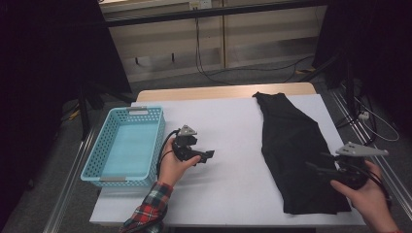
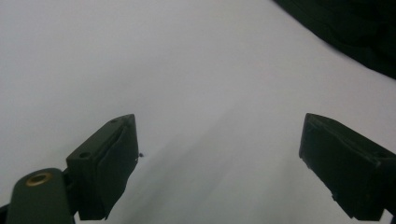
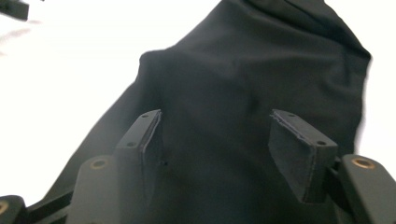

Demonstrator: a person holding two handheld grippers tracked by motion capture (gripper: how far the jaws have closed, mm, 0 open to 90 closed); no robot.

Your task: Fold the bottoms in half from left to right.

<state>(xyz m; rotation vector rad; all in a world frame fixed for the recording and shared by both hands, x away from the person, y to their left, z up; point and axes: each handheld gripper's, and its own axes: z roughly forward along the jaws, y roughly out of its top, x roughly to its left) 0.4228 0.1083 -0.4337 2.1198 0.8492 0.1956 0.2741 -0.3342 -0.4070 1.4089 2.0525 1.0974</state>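
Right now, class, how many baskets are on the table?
1. The blue basket sits at the table's left edge, left of the left gripper. Its visible inside looks empty.

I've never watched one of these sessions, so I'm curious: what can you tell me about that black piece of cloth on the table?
The black cloth looks like a soft, matte garment, folded or laid into a long strip that runs from the far edge of the white table top towards the person, narrower at the far end and wider near. It lies flat with gentle creases, on the table's right side, well apart from the blue basket. The right tongs are over its near part, jaws open, with only cloth showing between them; whether they touch it is unclear.
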